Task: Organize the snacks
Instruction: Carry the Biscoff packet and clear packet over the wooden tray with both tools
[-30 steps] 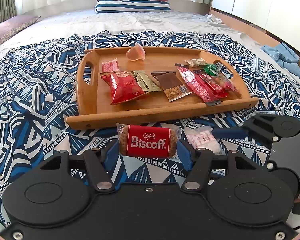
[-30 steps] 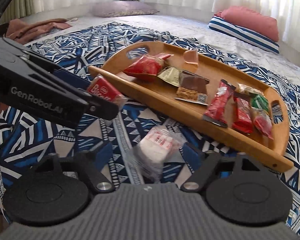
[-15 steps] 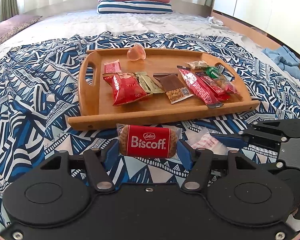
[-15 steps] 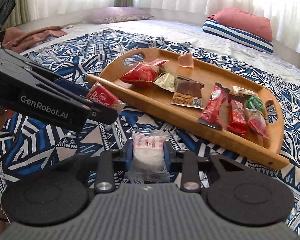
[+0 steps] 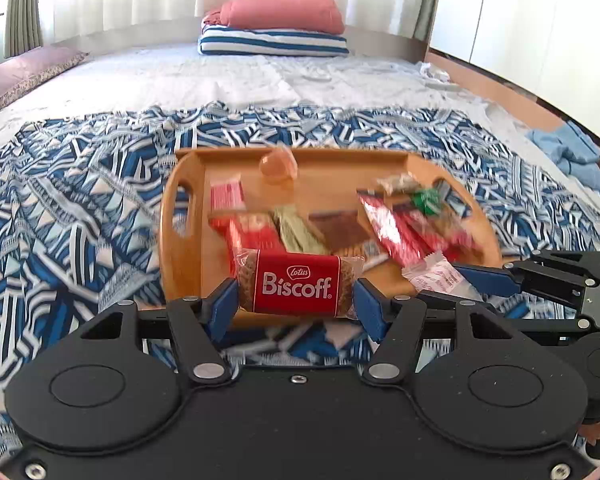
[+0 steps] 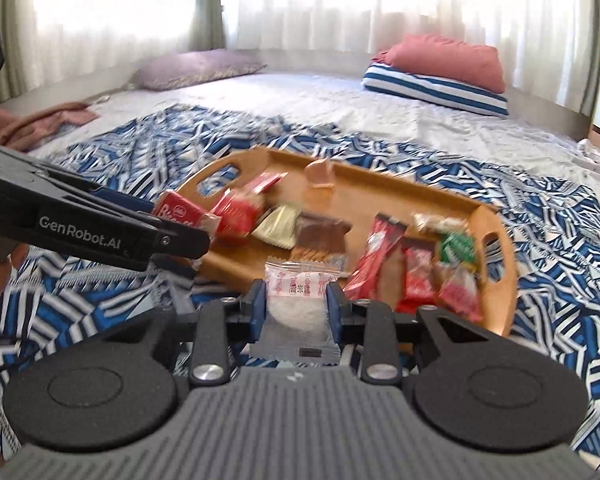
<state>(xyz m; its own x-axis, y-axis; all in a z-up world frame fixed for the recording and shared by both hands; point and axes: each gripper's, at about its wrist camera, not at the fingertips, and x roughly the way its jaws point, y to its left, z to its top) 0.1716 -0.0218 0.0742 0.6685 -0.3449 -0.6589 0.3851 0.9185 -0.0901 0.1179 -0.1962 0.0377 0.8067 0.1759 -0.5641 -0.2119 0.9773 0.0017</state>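
Note:
My left gripper (image 5: 296, 304) is shut on a red Biscoff biscuit pack (image 5: 296, 286) and holds it in the air near the front edge of the wooden tray (image 5: 180, 256). My right gripper (image 6: 296, 306) is shut on a clear white rice-cracker pack (image 6: 298, 300), also lifted, by the tray's front edge (image 6: 500, 312). The tray holds several snack packs (image 5: 384, 232) and a pink jelly cup (image 5: 278, 166). The right gripper's pack shows in the left wrist view (image 5: 436, 274); the Biscoff pack shows in the right wrist view (image 6: 180, 212).
The tray lies on a blue-and-white patterned blanket (image 5: 80, 200) on a bed. Striped and pink pillows (image 5: 274, 28) lie at the far end, a purple pillow (image 5: 24, 76) at the left. Blue cloth (image 5: 568, 152) lies at the right edge.
Both grippers have risen from the blanket and moved toward the tray with their packs. The right gripper closed on the rice-cracker pack within the last second.

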